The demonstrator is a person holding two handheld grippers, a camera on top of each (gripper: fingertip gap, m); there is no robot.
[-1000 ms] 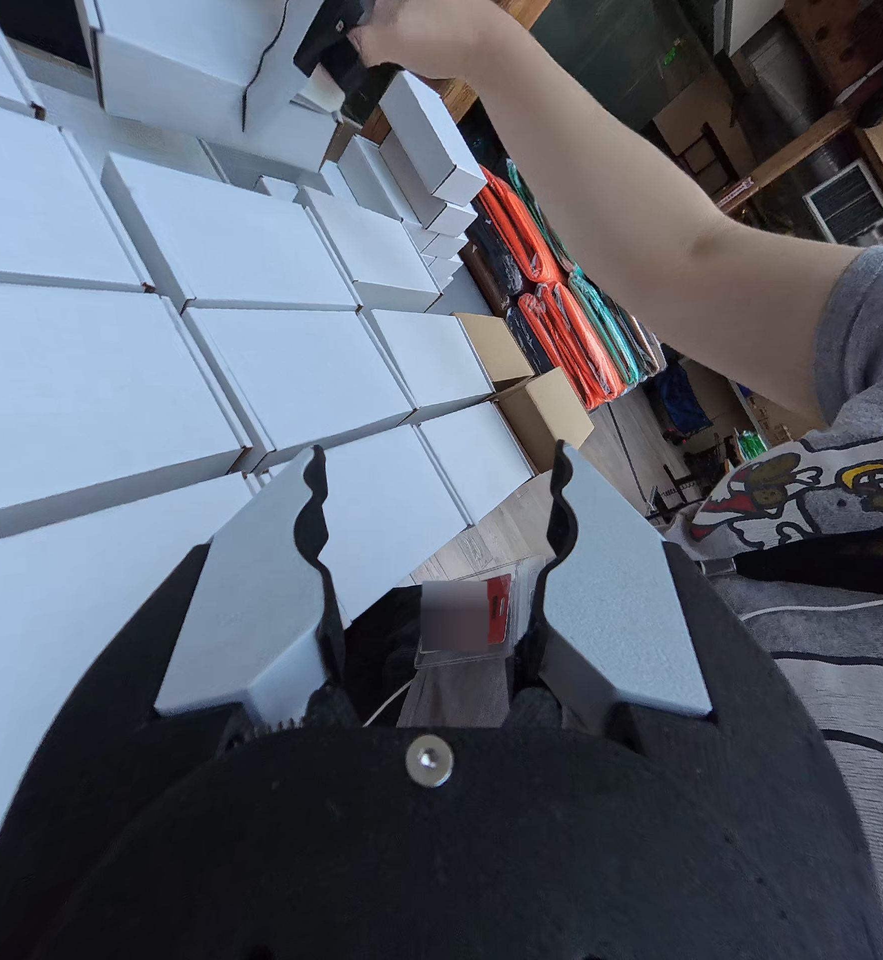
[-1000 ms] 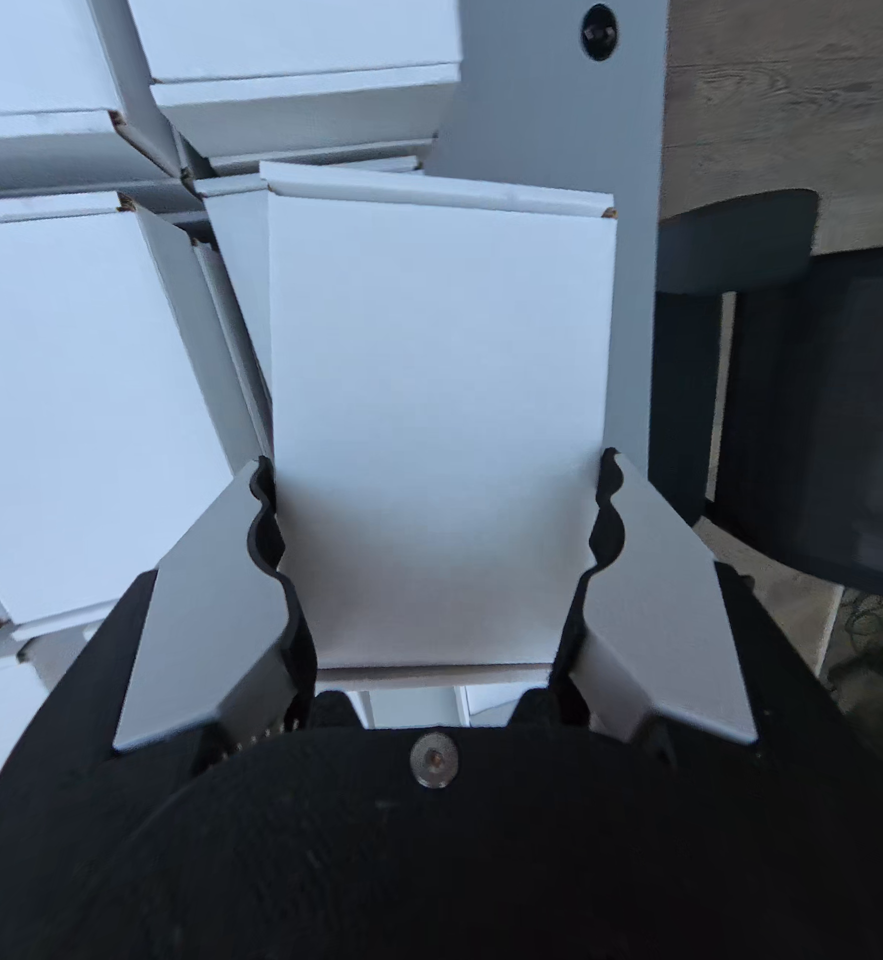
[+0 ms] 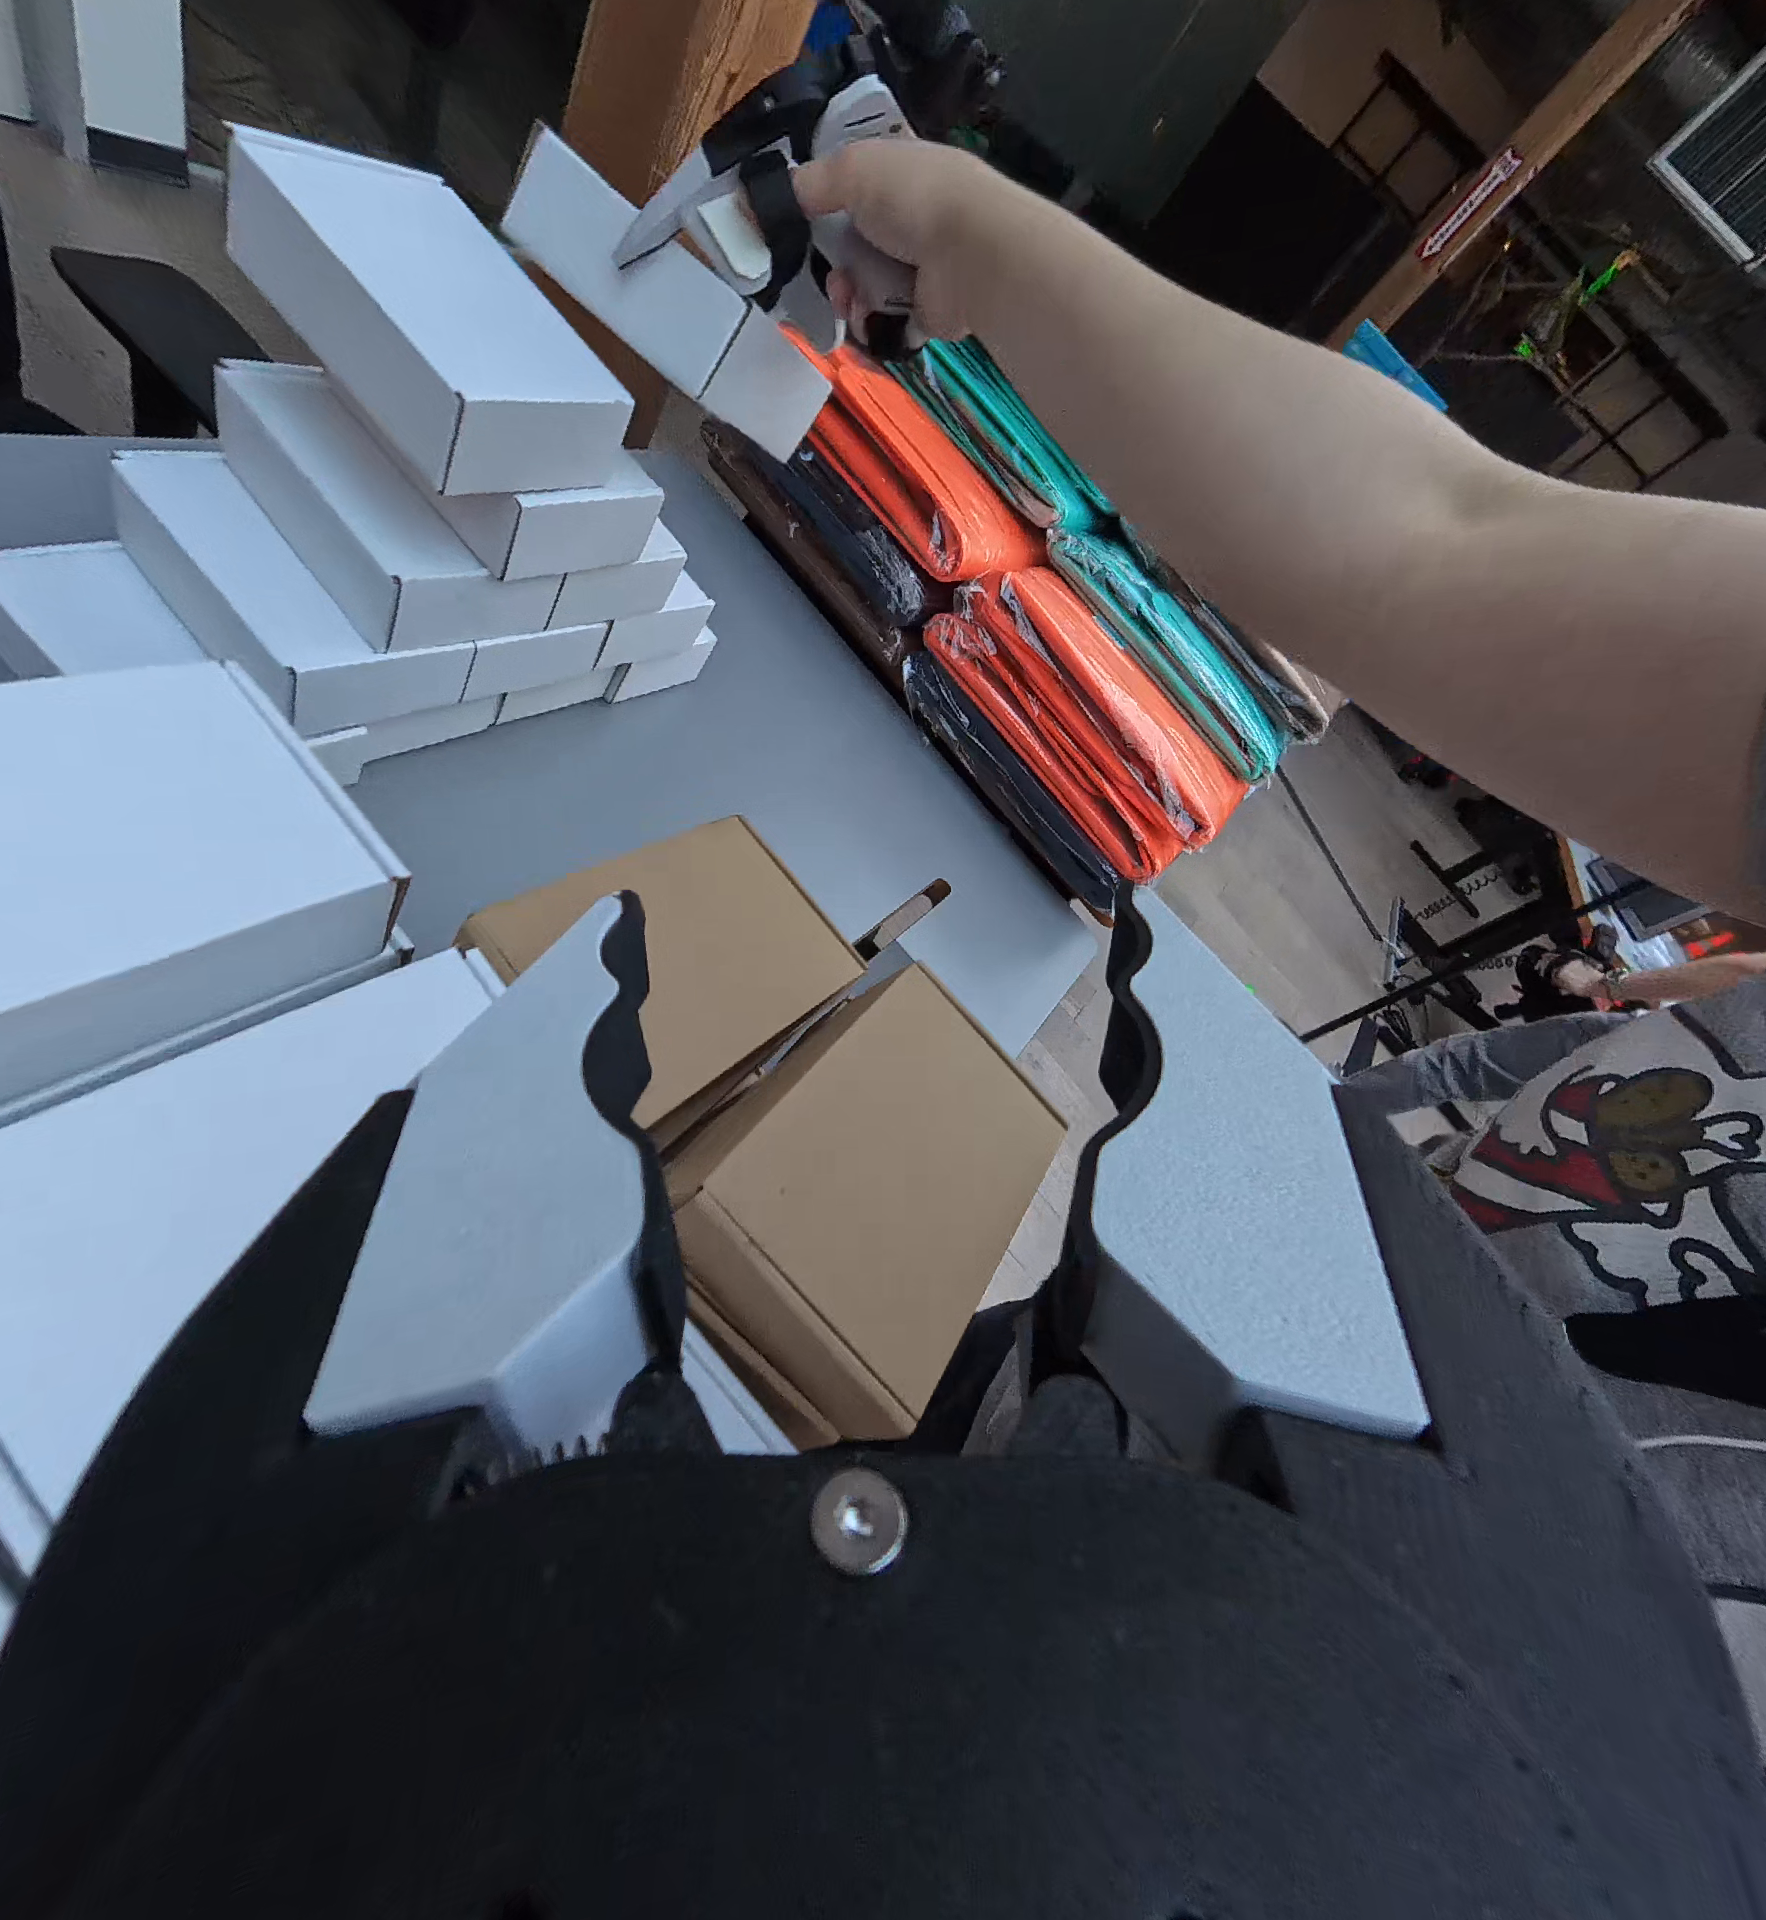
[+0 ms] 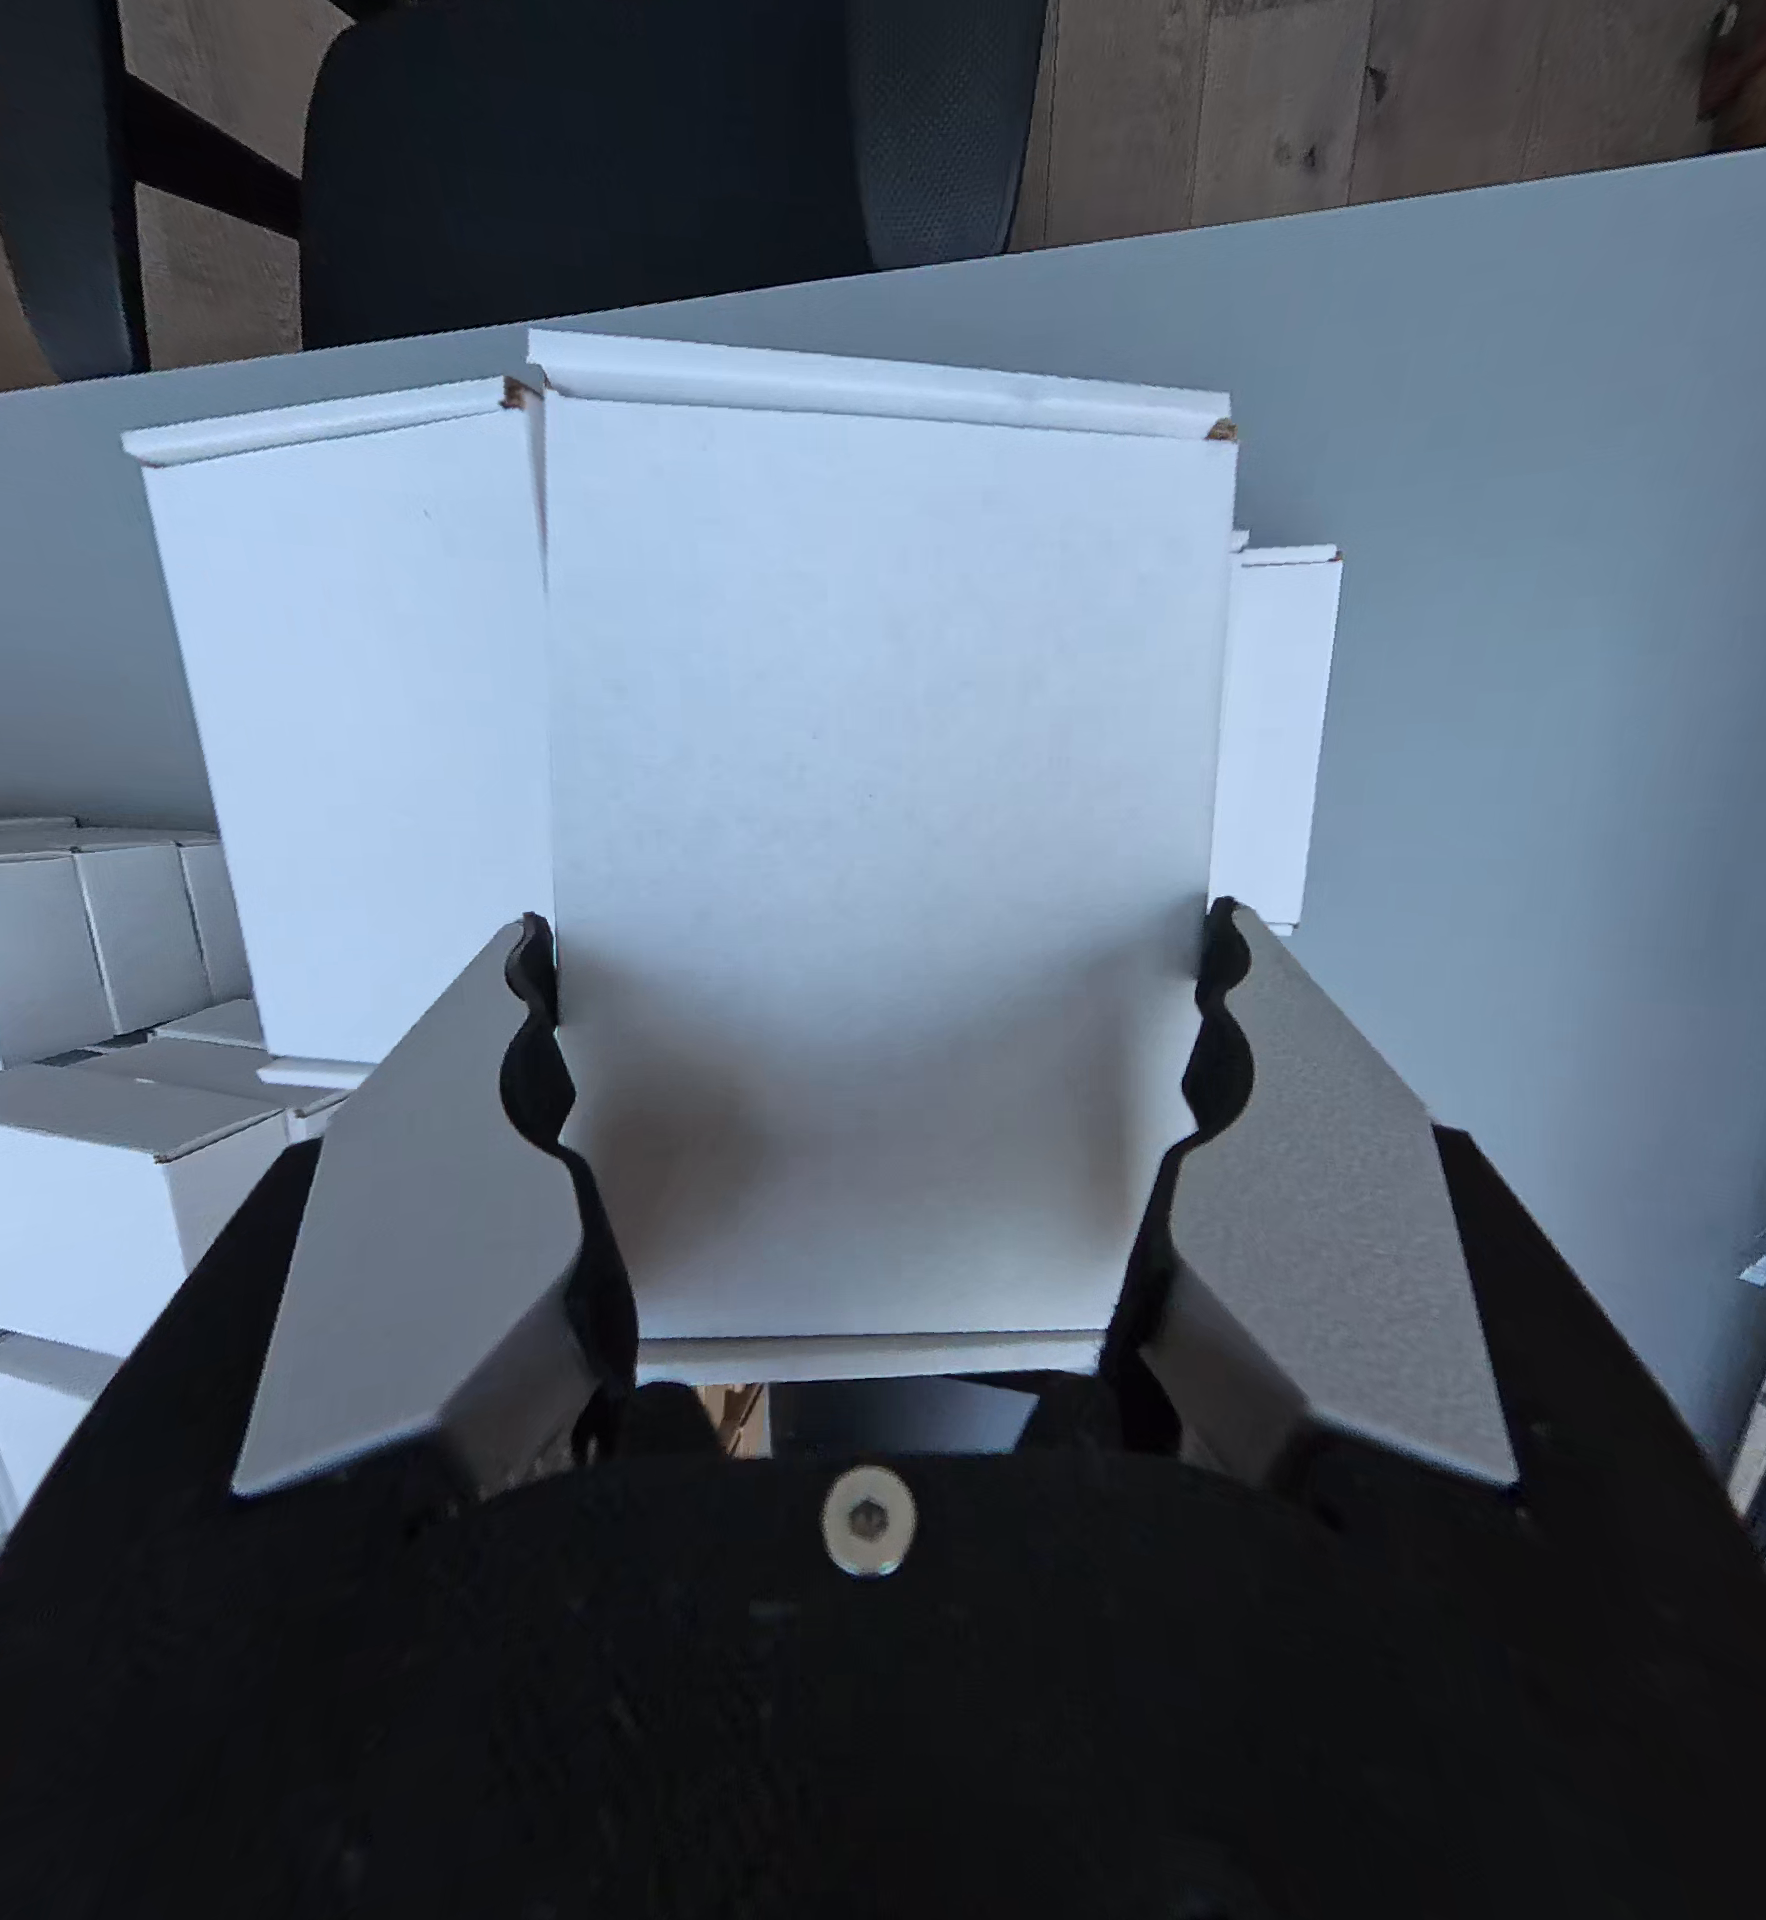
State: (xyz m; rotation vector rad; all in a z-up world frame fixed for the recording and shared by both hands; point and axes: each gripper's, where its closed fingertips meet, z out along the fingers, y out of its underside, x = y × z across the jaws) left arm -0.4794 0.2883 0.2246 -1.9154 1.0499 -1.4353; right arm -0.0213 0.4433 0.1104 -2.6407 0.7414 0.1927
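My right gripper (image 4: 877, 920) is shut on a long white cardboard box (image 4: 879, 810), with a finger pressed on each long side. It holds the box in the air above a stepped stack of similar white boxes (image 4: 339, 727). In the left wrist view the right gripper (image 3: 671, 223), in a person's hand, holds that box (image 3: 650, 301) tilted above the stack (image 3: 391, 520). My left gripper (image 3: 871, 914) is open and empty, hovering over brown cardboard boxes (image 3: 858, 1143) at the table's near edge.
The grey table (image 3: 754, 748) has large white boxes (image 3: 110, 831) along its left side. Orange, teal and black wrapped packs (image 3: 1045, 644) are piled beyond its right edge. Small white boxes (image 4: 48, 935) stand at the left. Dark chairs (image 4: 567, 156) stand behind the table. About 50 cm separates my left fingertips from my right.
The right gripper has carried the white box away from the packed boxes to above the stepped stack. The left gripper has swung from the large white boxes to over the brown boxes, still open.
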